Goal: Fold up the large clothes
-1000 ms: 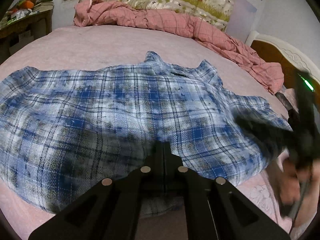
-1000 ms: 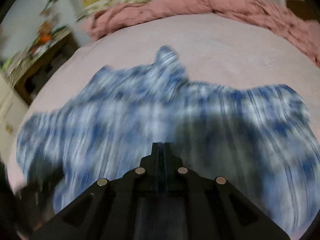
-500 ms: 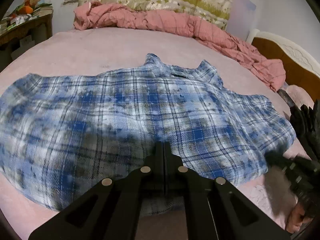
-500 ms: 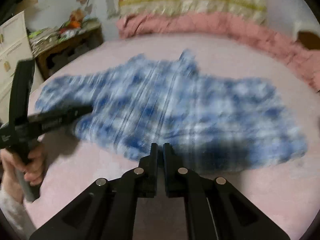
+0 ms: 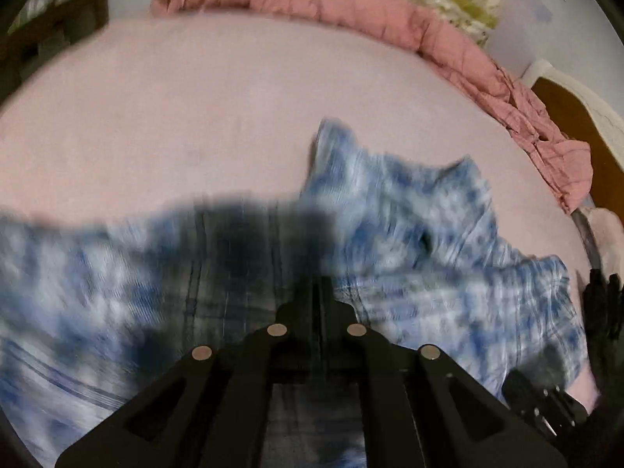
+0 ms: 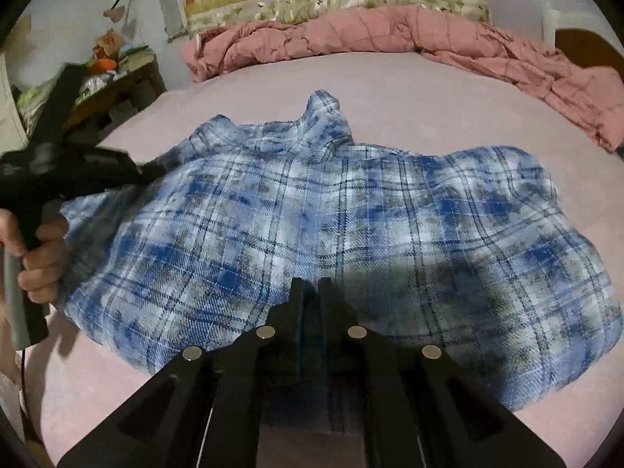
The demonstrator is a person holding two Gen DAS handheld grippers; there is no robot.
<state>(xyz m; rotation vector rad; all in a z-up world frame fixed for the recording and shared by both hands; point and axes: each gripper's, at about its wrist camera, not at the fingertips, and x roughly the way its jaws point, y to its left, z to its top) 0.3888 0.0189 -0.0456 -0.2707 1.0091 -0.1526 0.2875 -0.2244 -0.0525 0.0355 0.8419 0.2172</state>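
The blue plaid shirt (image 6: 331, 226) lies spread on the pink bed (image 6: 429, 89). The right gripper (image 6: 310, 292) pinches its near hem at 6 o'clock; the left gripper (image 5: 318, 292), fingers together, clamps blurred cloth.

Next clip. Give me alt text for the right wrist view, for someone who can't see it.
A blue plaid shirt lies spread on a pink bed, its near hem pinched in the right gripper. At left, a hand holds the left gripper at the shirt's edge; a rumpled pink quilt lies along the far side.
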